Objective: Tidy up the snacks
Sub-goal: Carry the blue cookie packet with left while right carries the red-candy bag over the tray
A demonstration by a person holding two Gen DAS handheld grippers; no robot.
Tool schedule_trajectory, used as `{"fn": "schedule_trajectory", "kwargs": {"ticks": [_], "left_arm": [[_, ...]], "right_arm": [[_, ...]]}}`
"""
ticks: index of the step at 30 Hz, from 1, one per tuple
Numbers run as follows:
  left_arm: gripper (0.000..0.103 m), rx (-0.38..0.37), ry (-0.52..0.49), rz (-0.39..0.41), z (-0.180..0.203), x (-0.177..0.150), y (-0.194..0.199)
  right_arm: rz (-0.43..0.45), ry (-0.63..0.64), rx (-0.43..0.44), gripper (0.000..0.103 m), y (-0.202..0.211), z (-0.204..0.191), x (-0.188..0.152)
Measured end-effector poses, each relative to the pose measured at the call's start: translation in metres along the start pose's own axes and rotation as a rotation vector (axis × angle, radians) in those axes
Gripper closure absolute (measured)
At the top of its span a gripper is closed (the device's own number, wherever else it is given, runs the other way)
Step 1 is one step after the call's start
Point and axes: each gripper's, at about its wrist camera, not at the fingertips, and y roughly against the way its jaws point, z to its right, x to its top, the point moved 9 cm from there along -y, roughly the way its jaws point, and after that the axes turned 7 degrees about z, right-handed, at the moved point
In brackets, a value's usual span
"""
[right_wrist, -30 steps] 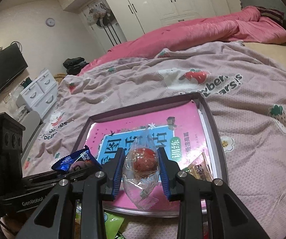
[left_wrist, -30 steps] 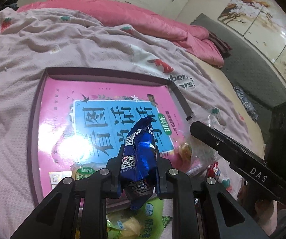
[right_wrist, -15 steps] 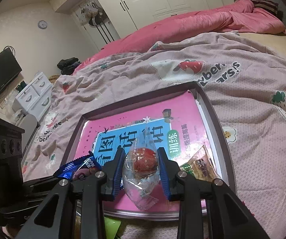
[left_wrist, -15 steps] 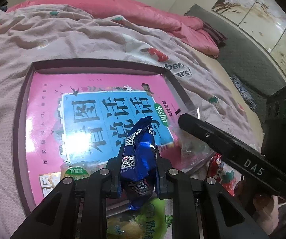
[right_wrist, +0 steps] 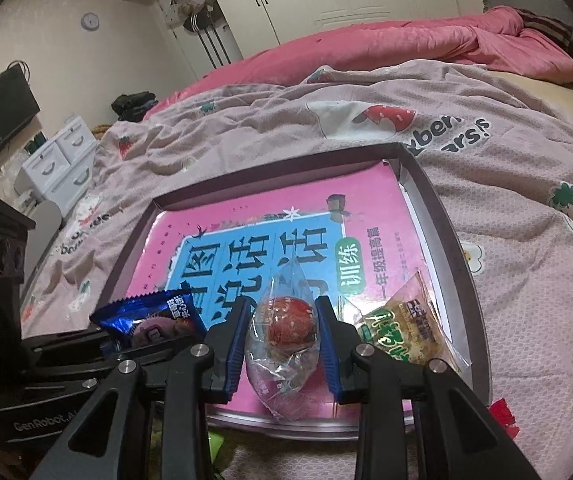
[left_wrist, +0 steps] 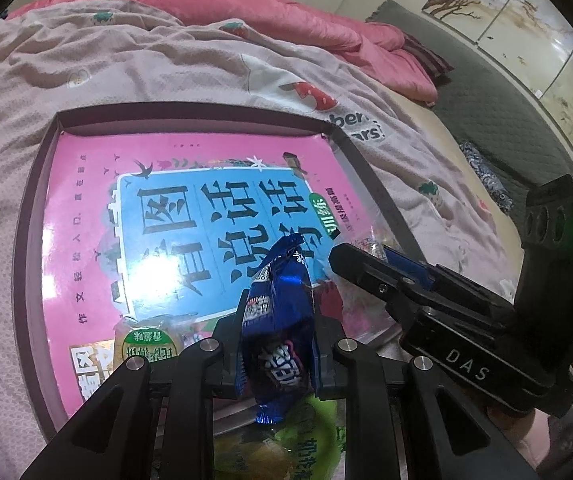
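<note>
Both views have drawn closer to the dark-rimmed tray since a second ago, so it now fills more of each frame.

Left wrist view: the left gripper (left_wrist: pixel 276 350) at lower centre pinches a blue foil snack packet (left_wrist: pixel 278 320) upright between its pads, over the tray's (left_wrist: pixel 30 216) near edge. A pink book (left_wrist: pixel 86 208) covers nearly the whole tray floor, leaving only thin strips along the rim. A green-labelled snack (left_wrist: pixel 148 344) lies at the book's lower left, touching the gripper's left finger in the picture. The right gripper (left_wrist: pixel 370 258) reaches in from the right, over the tray's right rim. Strawberry bedspread (left_wrist: pixel 206 64) lies open beyond the far rim.

Right wrist view: the right gripper (right_wrist: pixel 282 340) clamps a clear wrapper holding a red round sweet (right_wrist: pixel 288 322) above the tray's (right_wrist: pixel 446 232) near edge. A green-and-yellow snack bag (right_wrist: pixel 400 326) lies in the lower right corner, just beside the rim. The left gripper's blue packet (right_wrist: pixel 154 312) sits at lower left. Most of the book (right_wrist: pixel 286 208) ahead is uncovered.
</note>
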Motion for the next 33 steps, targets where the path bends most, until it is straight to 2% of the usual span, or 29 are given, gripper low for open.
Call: {"fn": "schedule_trajectory", "kwargs": {"ticks": [8,24,33], "left_arm": [[0.080,0.001,0.011,0.000,-0.004,0.000,0.000],[0.078,0.010,0.009,-0.007,-0.006,-0.001,-0.001],[0.075,0.023,0.013,-0.011,-0.011,-0.001,-0.001]], "right_arm": [[-0.008,0.059,-0.032,0.069,-0.002,-0.003,-0.003],[-0.016,0.070,-0.059,0.069,0.002,-0.002,-0.004],[-0.011,0.069,-0.051,0.064,0.011,-0.003,-0.002]]}}
